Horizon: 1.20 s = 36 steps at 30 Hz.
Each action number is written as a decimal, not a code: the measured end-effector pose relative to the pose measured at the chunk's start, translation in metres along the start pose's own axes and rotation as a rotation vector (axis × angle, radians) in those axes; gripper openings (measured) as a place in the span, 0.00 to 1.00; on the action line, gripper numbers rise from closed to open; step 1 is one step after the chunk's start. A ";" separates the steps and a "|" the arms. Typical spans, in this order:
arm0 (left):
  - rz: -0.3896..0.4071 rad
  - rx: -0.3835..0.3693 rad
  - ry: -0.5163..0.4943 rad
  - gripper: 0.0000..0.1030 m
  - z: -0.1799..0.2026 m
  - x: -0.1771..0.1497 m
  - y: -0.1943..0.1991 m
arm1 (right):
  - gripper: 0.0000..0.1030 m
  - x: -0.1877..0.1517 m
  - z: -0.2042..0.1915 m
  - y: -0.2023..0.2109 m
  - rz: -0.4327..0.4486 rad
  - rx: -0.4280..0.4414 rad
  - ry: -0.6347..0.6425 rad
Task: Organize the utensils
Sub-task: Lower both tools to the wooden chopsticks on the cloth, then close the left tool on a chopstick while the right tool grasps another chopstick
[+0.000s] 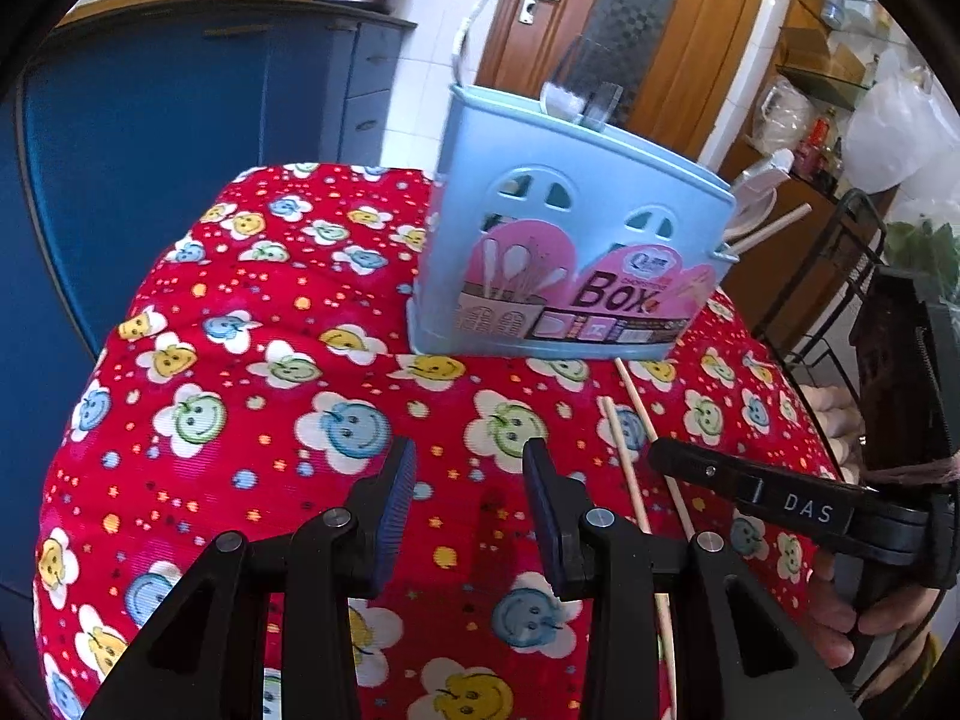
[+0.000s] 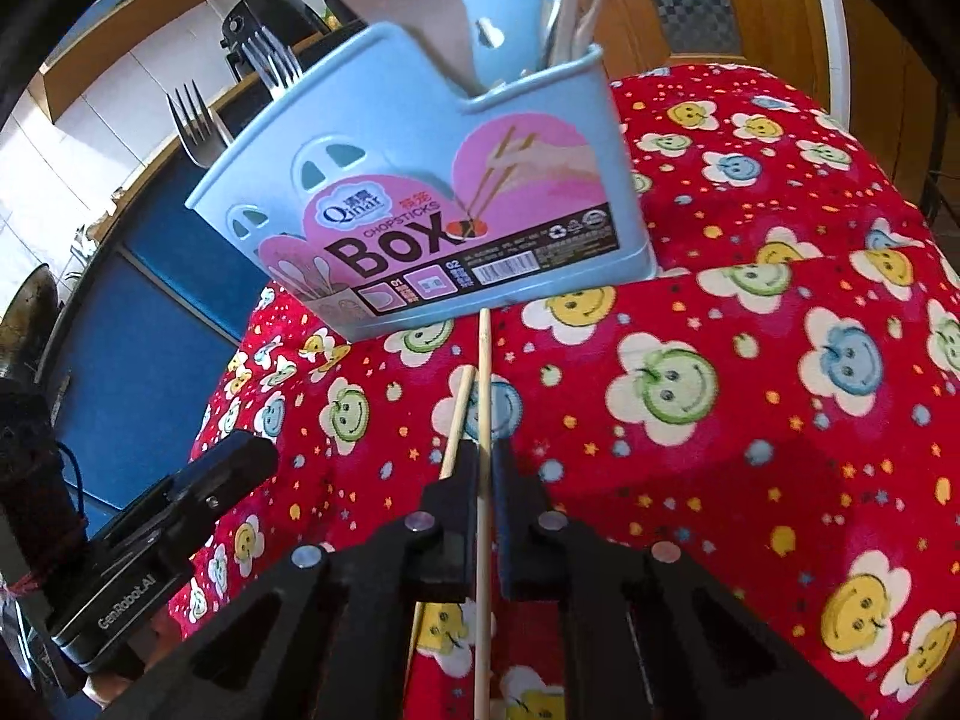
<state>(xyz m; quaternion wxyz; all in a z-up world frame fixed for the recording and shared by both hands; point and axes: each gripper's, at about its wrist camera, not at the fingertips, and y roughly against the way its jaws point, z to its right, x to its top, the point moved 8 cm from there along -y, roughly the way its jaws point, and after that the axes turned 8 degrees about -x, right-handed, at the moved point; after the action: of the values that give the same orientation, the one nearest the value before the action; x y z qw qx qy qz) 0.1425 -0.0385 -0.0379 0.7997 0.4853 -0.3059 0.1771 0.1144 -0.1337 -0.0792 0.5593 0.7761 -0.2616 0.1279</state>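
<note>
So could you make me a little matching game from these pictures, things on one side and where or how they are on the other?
Things:
1. left claw
2. right claw
3. forks
4. blue chopsticks box

Place or state:
A. standing on the red smiley cloth
B. closed around a chopstick lying on the cloth
C. sticking up out of the box
D. open, holding nothing, above the cloth

Pairs: 1-D, 2-B, 3-C, 4-A
</note>
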 end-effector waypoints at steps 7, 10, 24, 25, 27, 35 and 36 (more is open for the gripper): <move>-0.028 -0.017 -0.031 0.37 0.018 -0.004 -0.005 | 0.06 -0.003 0.013 0.015 0.045 -0.014 -0.022; -0.046 -0.020 -0.045 0.37 0.027 -0.006 -0.009 | 0.06 -0.003 0.025 0.025 0.061 -0.008 -0.034; -0.124 -0.027 -0.115 0.36 0.068 -0.018 -0.036 | 0.06 -0.004 0.051 0.034 0.090 0.023 -0.070; -0.129 -0.024 -0.117 0.36 0.068 -0.019 -0.038 | 0.06 -0.005 0.052 0.034 0.090 0.025 -0.071; -0.139 -0.022 -0.121 0.35 0.070 -0.020 -0.043 | 0.06 -0.005 0.054 0.032 0.087 0.032 -0.076; -0.180 -0.022 -0.111 0.26 0.067 -0.025 -0.059 | 0.06 -0.006 0.055 0.030 0.081 0.054 -0.076; -0.181 -0.020 -0.114 0.25 0.067 -0.024 -0.060 | 0.06 -0.006 0.055 0.029 0.080 0.056 -0.077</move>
<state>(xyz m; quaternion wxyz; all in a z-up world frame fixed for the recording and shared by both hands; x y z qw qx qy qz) 0.1377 -0.1249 -0.0712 0.7987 0.5120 -0.3074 0.0730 0.0880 -0.1901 -0.0773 0.5215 0.7847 -0.3100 0.1273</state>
